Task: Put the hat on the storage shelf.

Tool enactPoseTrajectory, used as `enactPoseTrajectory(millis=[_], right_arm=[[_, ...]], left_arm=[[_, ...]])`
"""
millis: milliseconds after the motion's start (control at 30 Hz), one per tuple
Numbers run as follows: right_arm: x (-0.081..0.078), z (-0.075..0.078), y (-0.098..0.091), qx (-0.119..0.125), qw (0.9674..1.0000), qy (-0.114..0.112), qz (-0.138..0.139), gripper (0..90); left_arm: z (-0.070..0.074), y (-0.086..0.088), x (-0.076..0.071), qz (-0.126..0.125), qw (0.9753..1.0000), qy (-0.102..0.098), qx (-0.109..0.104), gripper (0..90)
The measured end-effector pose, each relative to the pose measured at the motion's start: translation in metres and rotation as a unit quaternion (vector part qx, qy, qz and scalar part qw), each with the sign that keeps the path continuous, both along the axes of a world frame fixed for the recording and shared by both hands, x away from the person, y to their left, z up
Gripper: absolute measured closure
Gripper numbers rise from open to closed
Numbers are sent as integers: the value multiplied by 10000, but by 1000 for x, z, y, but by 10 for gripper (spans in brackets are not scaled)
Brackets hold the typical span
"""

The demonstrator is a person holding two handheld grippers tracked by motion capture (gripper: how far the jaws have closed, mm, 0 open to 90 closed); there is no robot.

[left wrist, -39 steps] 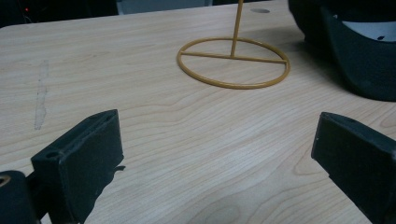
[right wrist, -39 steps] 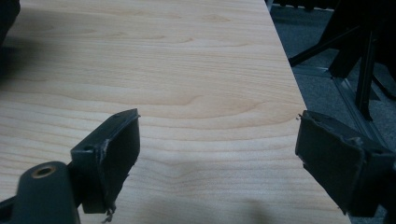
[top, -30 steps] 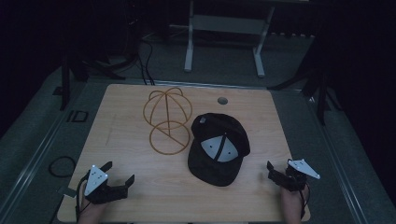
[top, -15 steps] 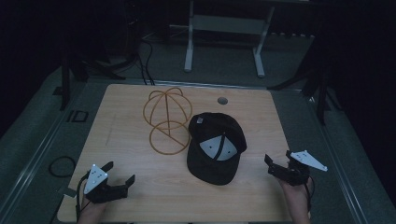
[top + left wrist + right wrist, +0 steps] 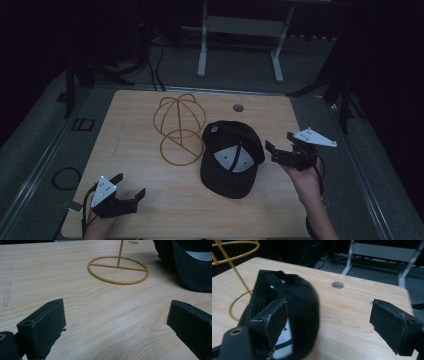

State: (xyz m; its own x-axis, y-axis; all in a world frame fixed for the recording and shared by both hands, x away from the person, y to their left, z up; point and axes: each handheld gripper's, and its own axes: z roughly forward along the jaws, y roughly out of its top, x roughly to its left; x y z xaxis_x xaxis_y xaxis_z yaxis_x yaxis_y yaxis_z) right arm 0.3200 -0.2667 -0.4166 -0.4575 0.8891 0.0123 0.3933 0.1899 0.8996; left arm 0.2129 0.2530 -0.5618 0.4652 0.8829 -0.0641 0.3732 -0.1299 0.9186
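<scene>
A black cap [image 5: 232,157] lies upside down on the wooden table [image 5: 135,110], its white inner panel facing up. Just left of it stands a gold wire hat stand [image 5: 180,130]. My right gripper [image 5: 279,145] hovers above the table beside the cap's right edge, open. Its jaws have just been closing a little, with nothing between them. In the right gripper view its jaws [image 5: 329,317] point at the cap [image 5: 304,302]. My left gripper [image 5: 130,185] rests open near the front left corner, facing the stand's base ring [image 5: 118,270] and the cap [image 5: 190,267].
A round cable hole [image 5: 238,107] sits near the table's far edge. Beyond the table are a white desk frame [image 5: 240,30] and dark stands. A cable loop [image 5: 65,177] lies on the floor at the left.
My right gripper has risen from the front right corner and moved in toward the cap's right side. The left gripper, the cap and the stand have not moved.
</scene>
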Motion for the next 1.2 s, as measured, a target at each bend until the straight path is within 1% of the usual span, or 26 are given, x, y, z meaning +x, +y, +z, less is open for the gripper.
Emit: enactPoseTrajectory(millis=[33,67,133,167,200,233,267,333,367,400,467,533,567,600,733,767,833,867,900,933,967,1000,1033,1067,1100,1200], right_arm=[[0,0,0,0,10000,0,0,150],[6,0,10,13,9998,94,181,169],[12,-1,16,70,9994,201,262,197],[12,-1,16,70,9994,201,262,197],[18,-5,25,32,9988,333,354,215],[18,-5,25,32,9988,333,354,215],[25,-9,32,34,9978,467,464,226],[32,-14,39,-33,9968,618,499,277],[32,-14,39,-33,9968,618,499,277],[40,-20,48,-143,9953,793,529,293],[46,-25,54,-243,9942,907,526,324],[51,-30,61,-431,9933,1006,382,372],[51,-30,61,-431,9933,1006,382,372],[55,-35,66,-630,9919,1074,265,416],[61,-44,72,-1061,9875,1166,-63,576],[62,-46,72,-1117,9866,1186,-132,599],[64,-49,73,-1188,9848,1253,-184,691],[65,-50,73,-1220,9841,1272,-210,725],[65,-50,73,-1220,9841,1272,-210,725],[66,-52,74,-1255,9833,1301,-200,788],[67,-52,74,-1242,9833,1312,-224,820],[68,-52,73,-1160,9843,1314,-227,853],[68,-52,73,-1160,9843,1314,-227,853],[68,-52,72,-1076,9854,1299,-239,877],[69,-51,71,-968,9866,1294,-242,883],[67,-48,70,-844,9886,1215,-297,886]], left_arm=[[0,0,0,0,10000,0,0,26],[0,0,0,-7,10000,-2,18,26],[0,0,0,-12,10000,6,13,26],[0,0,0,-12,10000,6,13,26],[0,0,0,-18,10000,2,10,26],[0,0,0,-18,10000,2,10,26],[0,0,0,-24,10000,7,5,26],[0,0,0,-39,10000,6,6,26],[0,0,0,-39,10000,6,6,26],[0,-1,0,-46,10000,5,24,26],[0,-1,0,-54,10000,6,17,26],[0,-1,0,-61,10000,2,22,26],[0,-1,0,-61,10000,2,22,26],[1,-1,0,-62,10000,2,20,26],[0,0,0,-47,10000,23,46,26],[1,0,0,-54,10000,25,24,26],[1,0,0,-56,10000,11,-12,26],[1,2,-1,-67,9999,-36,-69,26],[1,2,-1,-67,9999,-36,-69,26],[1,2,0,-30,10000,-13,-80,26],[1,2,0,-30,10000,-13,-80,26],[0,3,0,-18,10000,3,-93,26],[0,3,0,-18,10000,3,-93,26],[0,3,0,1,10000,9,-92,26],[0,3,1,-20,9999,25,-98,26],[0,2,1,-28,9999,69,-68,26]])
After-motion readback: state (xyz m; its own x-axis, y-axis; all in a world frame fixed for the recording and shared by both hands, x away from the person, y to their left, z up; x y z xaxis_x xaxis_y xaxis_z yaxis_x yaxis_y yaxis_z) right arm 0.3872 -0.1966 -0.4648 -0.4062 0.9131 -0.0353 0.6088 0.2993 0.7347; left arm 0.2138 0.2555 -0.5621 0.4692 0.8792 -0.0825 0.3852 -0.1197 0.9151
